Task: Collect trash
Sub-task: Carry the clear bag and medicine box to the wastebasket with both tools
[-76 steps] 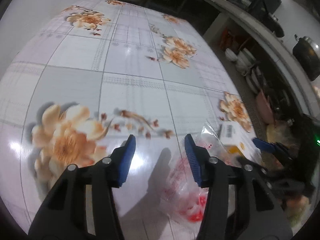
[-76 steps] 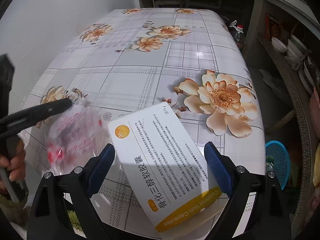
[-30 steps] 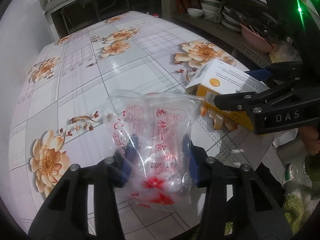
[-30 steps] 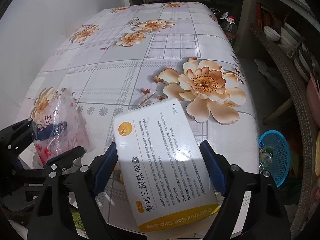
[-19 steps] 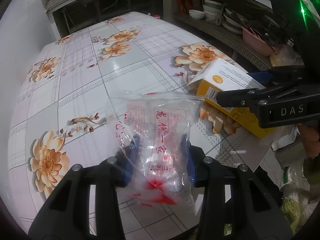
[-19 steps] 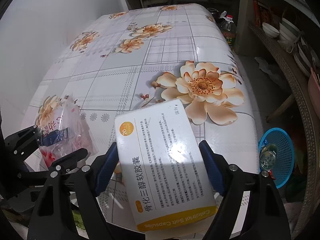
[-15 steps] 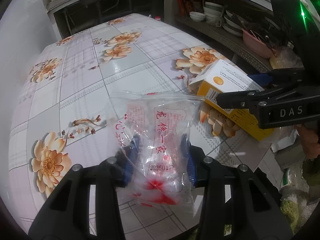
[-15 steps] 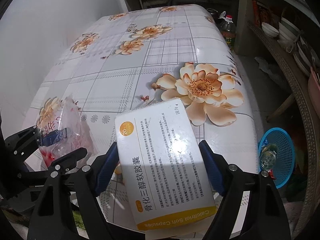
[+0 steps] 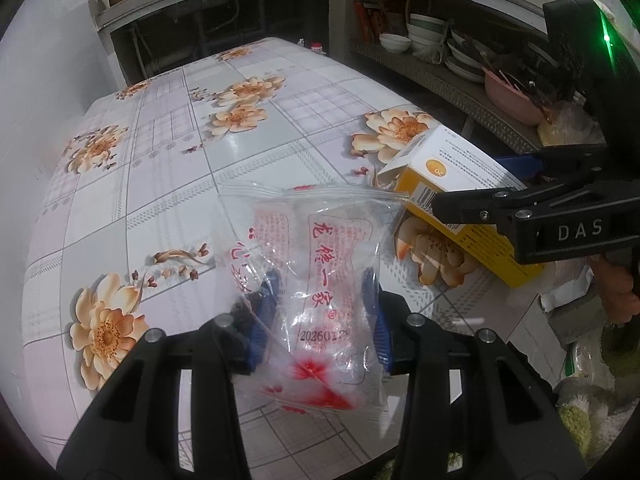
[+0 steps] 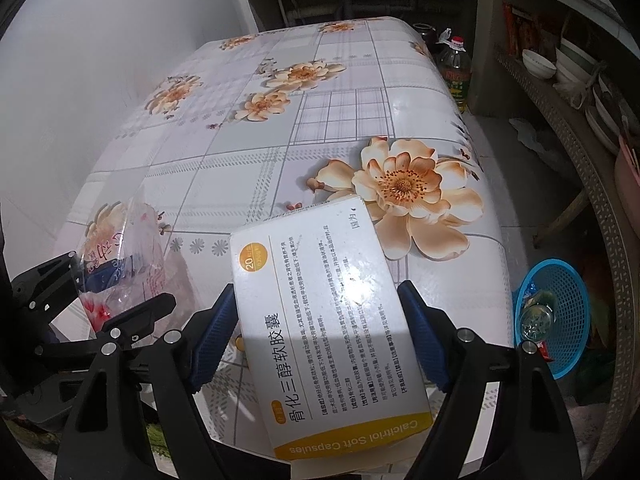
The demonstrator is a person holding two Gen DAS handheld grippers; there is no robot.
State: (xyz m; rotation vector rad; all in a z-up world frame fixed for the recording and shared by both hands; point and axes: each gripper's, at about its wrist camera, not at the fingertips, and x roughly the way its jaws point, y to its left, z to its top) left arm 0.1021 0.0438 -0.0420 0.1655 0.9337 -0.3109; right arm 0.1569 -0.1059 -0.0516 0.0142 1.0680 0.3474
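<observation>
— Trash is riding in both claws right now: the left gripper (image 9: 320, 312) is clamping the clear plastic bag (image 9: 316, 272), the right gripper (image 10: 320, 336) is squeezing the medicine box (image 10: 324, 324) across its width.

— Where's it all sitting?

— Both pieces are hanging just above the near end of the flowered table (image 10: 248, 168), neither one looking like it's resting on the cloth. The bag is standing up out of the left jaws, zip edge on top. The box's long axis is running straight out along the right fingers, its open end pointing away over the table.

— And where's it going, do you reckon?

— I'm watching that blue basket (image 10: 560, 312) on the floor past the table's right edge. It's lying below and to the right of the right claw, so that hand is the nearer one; the left would be crossing over. There's something in the basket, though I can't make out what.

— Count for me.

— Two grippers, both closed on a load. One bag, one box, one basket. Nothing else loose is showing on the tabletop.
</observation>
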